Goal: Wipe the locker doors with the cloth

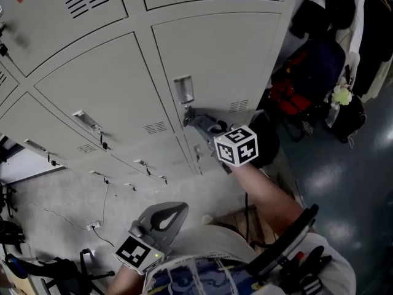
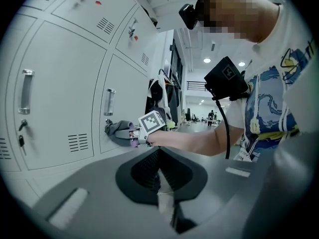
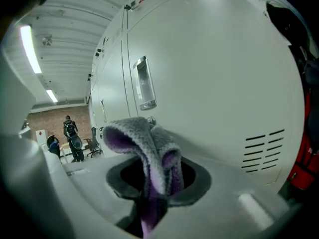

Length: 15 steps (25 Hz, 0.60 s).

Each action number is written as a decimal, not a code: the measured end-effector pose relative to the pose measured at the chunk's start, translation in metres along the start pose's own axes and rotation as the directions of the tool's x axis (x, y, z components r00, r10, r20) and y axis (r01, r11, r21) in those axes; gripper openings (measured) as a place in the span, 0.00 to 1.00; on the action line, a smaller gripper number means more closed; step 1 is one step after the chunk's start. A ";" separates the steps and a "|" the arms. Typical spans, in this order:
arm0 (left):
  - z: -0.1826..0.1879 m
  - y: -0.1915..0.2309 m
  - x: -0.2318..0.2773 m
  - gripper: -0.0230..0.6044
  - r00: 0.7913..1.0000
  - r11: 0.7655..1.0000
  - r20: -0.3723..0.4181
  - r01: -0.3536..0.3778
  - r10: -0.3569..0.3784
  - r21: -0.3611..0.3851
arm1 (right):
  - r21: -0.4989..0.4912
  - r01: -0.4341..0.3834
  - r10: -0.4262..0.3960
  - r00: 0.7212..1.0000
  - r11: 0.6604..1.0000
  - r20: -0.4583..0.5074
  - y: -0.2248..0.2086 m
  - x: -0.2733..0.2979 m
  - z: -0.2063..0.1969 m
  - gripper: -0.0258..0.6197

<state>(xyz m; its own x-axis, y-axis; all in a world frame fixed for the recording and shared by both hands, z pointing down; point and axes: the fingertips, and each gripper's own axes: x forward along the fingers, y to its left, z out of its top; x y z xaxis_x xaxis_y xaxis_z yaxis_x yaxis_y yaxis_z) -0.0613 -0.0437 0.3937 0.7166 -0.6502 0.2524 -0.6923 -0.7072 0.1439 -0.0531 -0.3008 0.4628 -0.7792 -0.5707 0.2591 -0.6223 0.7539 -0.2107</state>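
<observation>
Cloth [image 3: 149,151], grey outside and purple inside, is folded double and pinched between the jaws of the right gripper [image 3: 155,185]. The jaws are clamped on its lower part, so a soft loop stands out ahead of them as a wiping pad. In the head view the loop meets the locker door [image 1: 221,54] just below the recessed handle [image 1: 183,90], by the small lock [image 3: 149,119]. It looks pressed against the metal there, probably so that the fabric and not the hard jaws rubs the paint. The vent slots [image 3: 264,148] lie to the right, and most of the panel above is not yet under the pad. The left gripper [image 1: 161,217] hangs near the person's body, well apart from the lockers. Its jaws are together on nothing, likely parked because one tool is enough for wiping.
</observation>
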 end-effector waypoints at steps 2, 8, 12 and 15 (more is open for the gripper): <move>0.000 0.001 -0.001 0.04 1.000 1.000 0.001 -0.003 0.003 0.003 | 0.009 -0.001 0.001 1.000 1.000 -0.001 -0.002 0.002 0.000 0.18; 0.004 0.001 0.005 0.04 1.000 1.000 0.005 0.011 -0.011 0.011 | 0.052 0.032 -0.033 0.999 0.998 0.027 -0.027 -0.010 0.006 0.18; 0.004 -0.002 0.012 0.04 1.000 1.000 -0.004 0.025 -0.025 0.004 | 0.070 0.068 -0.071 0.996 0.995 0.047 -0.050 -0.024 0.009 0.18; 0.006 -0.003 0.017 0.04 0.999 0.999 -0.007 0.039 -0.039 0.014 | 0.093 0.101 -0.107 0.992 0.991 0.067 -0.069 -0.037 0.011 0.18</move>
<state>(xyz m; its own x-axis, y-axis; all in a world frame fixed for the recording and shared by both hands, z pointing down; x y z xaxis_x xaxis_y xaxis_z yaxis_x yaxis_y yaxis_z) -0.0468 -0.0544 0.3920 0.7421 -0.6204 0.2537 -0.6628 -0.7355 0.1403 0.0183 -0.3350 0.4575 -0.7113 -0.6688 0.2163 -0.7019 0.6591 -0.2702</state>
